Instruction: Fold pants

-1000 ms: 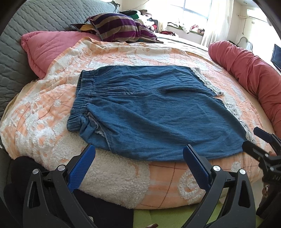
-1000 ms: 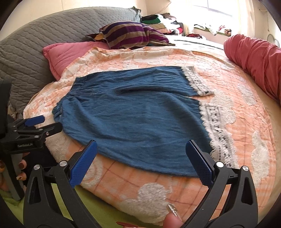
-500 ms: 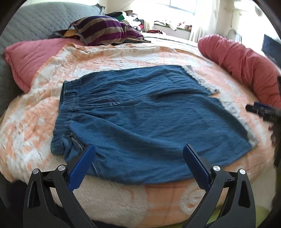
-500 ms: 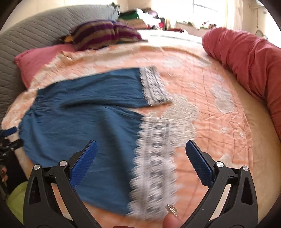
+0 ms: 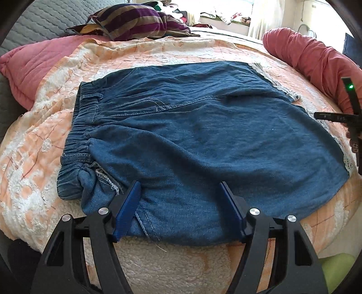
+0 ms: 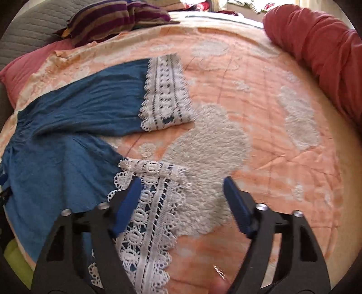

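Blue denim pants (image 5: 203, 135) lie flat on the bed, elastic waistband (image 5: 83, 126) to the left and white lace hems to the right. My left gripper (image 5: 179, 187) hangs over the pants' near edge beside the waistband; its jaws are closing, with fabric between them but not pinched. My right gripper (image 6: 182, 181) is over the near leg's lace hem (image 6: 153, 214). Its jaws are also closing, the lace lying by the left finger and not gripped. The far leg's lace hem (image 6: 167, 95) lies flat. From the left wrist view, the right gripper (image 5: 328, 116) shows at the right edge.
An orange and white bedspread (image 6: 248, 90) covers the bed. A red bolster (image 5: 316, 58) runs along the right side. At the back are a pink pillow (image 5: 29, 67), a striped cushion (image 5: 135, 22) and a grey quilted headboard (image 5: 45, 20). A fingertip (image 6: 219, 276) shows below.
Both grippers have come down closer to the pants and their jaws have narrowed. The right one swung right, from the pants' middle to the lace hem.
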`<state>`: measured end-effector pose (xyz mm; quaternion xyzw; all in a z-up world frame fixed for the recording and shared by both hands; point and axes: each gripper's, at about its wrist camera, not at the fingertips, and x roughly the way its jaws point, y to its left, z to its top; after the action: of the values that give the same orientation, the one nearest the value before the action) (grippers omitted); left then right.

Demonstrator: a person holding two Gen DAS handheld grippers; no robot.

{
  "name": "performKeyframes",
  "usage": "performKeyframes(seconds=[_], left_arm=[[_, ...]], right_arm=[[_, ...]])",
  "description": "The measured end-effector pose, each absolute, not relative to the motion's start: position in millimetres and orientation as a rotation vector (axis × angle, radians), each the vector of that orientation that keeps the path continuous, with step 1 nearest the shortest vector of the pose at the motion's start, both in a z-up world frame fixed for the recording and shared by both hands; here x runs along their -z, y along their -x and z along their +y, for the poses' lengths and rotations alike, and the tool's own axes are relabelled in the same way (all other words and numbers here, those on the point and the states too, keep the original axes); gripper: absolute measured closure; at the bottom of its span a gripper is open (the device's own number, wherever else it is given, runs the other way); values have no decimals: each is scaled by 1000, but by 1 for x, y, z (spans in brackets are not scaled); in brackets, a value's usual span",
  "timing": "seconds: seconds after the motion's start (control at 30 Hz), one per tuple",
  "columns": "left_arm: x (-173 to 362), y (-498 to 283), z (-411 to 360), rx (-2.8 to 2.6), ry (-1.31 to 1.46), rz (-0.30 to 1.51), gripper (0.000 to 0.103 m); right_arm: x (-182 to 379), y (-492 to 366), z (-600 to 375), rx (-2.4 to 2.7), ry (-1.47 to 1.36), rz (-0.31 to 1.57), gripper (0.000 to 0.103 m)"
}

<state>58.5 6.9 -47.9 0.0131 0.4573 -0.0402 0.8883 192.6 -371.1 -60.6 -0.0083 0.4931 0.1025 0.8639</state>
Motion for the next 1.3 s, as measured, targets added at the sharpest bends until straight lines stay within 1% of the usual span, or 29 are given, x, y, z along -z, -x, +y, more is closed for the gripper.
performKeyframes(seconds=[0.03, 0.1, 0.13, 0.17, 0.2, 0.33, 0.43, 0.5, 0.57, 0.63, 0.7, 0.77, 0.83, 0.9, 0.93, 1.07, 1.13, 1.23, 1.3], left_arm=[[49, -58, 7, 86, -26, 948, 35], [50, -57, 6, 85, -24, 944, 35], [49, -57, 6, 84, -24, 943, 35], [49, -57, 6, 83, -24, 944, 35], [49, -57, 6, 83, -23, 944, 33], [49, -58, 7, 81, -9, 943, 34], [49, -57, 6, 80, -9, 942, 33], [49, -57, 7, 82, -6, 942, 33], [50, -57, 7, 83, -6, 942, 33], [49, -57, 7, 82, -4, 941, 33], [49, -57, 7, 85, -3, 941, 33], [48, -56, 8, 89, 9, 937, 33], [45, -53, 10, 111, 49, 931, 26], [40, -50, 14, 121, 82, 923, 26], [36, -48, 17, 126, 106, 918, 26], [18, -40, 29, 110, 137, 870, 26], [8, -37, 36, 88, 147, 837, 8], [-8, -34, 48, 63, 162, 793, 7], [-15, -35, 54, 47, 163, 776, 5]], right_arm=[[61, -192, -369, -226, 20, 1031, 51], [61, -192, -363, -275, 27, 1025, 74], [60, -192, -361, -283, 35, 1022, 76], [59, -192, -360, -295, 43, 1019, 85], [57, -192, -360, -321, 31, 1015, 92], [48, -199, -364, -272, 45, 974, 92], [56, -212, -369, -250, 33, 996, 92], [67, -217, -364, -235, 56, 1016, 89], [68, -217, -362, -220, 80, 1011, 88], [65, -216, -363, -200, 98, 1003, 81], [60, -214, -366, -162, 113, 987, 63], [53, -212, -371, -140, 115, 965, 59], [40, -209, -375, -126, 105, 930, 52], [28, -205, -372, -138, 97, 898, 42], [22, -203, -370, -150, 99, 880, 40], [-2, -191, -349, -217, 104, 809, 26], [-14, -188, -333, -268, 110, 771, 23], [-25, -186, -310, -326, 123, 737, 19], [-30, -183, -294, -369, 129, 719, 17]])
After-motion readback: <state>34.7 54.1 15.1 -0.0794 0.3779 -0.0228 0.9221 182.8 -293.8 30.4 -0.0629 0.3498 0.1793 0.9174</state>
